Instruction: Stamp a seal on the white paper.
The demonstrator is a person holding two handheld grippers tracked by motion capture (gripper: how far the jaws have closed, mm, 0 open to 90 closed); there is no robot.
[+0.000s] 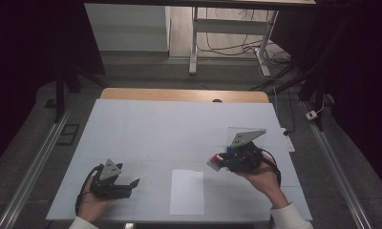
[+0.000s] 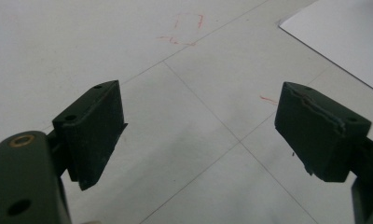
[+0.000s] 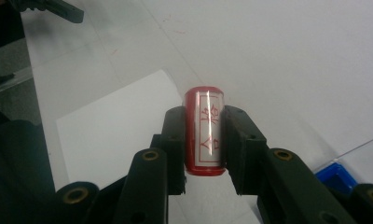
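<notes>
The right gripper point(image 3: 203, 140) has its fingers point(image 3: 175, 140) closed on a red stamp point(image 3: 204, 133), clamped on both long sides with the engraved face turned toward the camera. The stamp is held above the tabletop point(image 1: 146, 129), just right of the white paper sheet point(image 1: 187, 192). Probable step: stamping the sheet. Rotate the face downward, keep it level, then press straight down without sliding. The left gripper point(image 2: 198, 135) hovers low with fingers spread wide, empty; it could steady the sheet's edge.
</notes>
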